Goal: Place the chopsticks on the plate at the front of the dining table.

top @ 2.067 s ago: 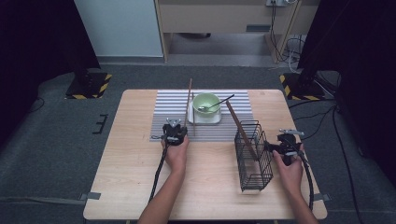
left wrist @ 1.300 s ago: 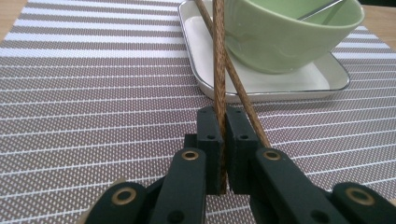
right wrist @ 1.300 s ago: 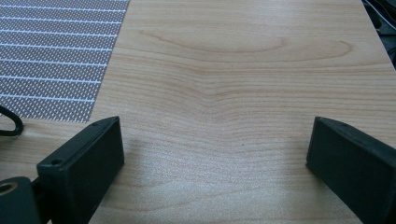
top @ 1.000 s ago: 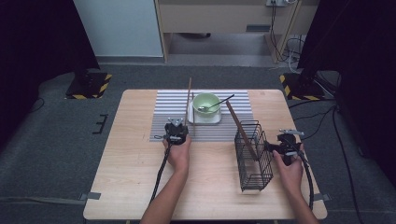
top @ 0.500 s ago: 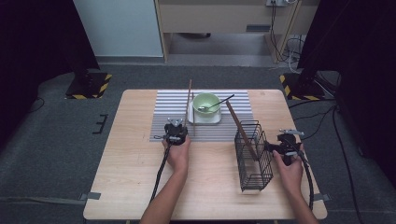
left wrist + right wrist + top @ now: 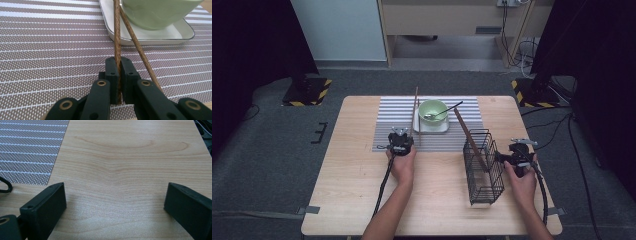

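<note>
In the high view, the left gripper [image 6: 400,135] sits at centre frame on the near edge of the grey-and-white striped placemat [image 6: 387,112], at the near end of a thin brown wooden chopstick [image 6: 414,116] that runs up toward the pale green round bowl [image 6: 433,110] on its white square tray [image 6: 432,127]. Compared with the pictures from the last two seconds, nothing has shifted: both hands and the chopstick lie as before, which suggests the grip is settled and a lift can follow. At centre right, another brown stick [image 6: 469,132] leans in the black wire basket [image 6: 482,165]; the right gripper [image 6: 503,158] rests just beside the basket.

In the left gripper view, the jaws are clamped on that chopstick [image 6: 117,42] at lower centre. A second brown chopstick [image 6: 138,47] slants to its right, free, its far end meeting the first at the tray rim [image 6: 150,41].

In the right gripper view, the jaws stand wide apart over the bare light wooden table [image 6: 130,165], holding nothing.
</note>
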Tool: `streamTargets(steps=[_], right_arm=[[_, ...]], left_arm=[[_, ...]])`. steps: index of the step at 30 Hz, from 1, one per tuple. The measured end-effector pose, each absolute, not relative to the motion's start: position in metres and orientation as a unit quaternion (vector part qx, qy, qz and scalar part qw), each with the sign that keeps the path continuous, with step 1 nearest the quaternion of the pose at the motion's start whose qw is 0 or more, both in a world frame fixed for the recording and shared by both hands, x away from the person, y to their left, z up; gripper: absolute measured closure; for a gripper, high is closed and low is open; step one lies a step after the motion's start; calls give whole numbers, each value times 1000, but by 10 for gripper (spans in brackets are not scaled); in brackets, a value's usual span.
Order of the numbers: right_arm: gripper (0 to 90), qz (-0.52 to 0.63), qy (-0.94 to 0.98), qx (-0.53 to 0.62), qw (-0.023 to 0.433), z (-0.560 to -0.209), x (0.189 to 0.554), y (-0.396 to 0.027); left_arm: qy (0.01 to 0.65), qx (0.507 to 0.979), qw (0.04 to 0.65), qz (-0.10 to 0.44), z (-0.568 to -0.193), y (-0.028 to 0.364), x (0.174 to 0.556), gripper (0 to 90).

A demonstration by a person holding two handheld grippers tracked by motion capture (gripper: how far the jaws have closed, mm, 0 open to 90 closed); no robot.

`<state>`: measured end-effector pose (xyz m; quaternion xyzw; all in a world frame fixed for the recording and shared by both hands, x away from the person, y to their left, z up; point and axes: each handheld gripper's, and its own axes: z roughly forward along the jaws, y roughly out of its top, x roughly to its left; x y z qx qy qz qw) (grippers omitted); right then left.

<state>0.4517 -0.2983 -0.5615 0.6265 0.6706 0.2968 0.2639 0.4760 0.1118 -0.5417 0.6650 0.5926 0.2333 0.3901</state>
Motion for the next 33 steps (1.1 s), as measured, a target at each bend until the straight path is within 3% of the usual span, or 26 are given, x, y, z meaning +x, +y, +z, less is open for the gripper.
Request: streamTargets(steps=[33], right_arm=[[42, 297, 671, 627, 264, -562, 452, -298]], left_arm=[[587, 667, 393, 237, -540, 112, 475, 856]])
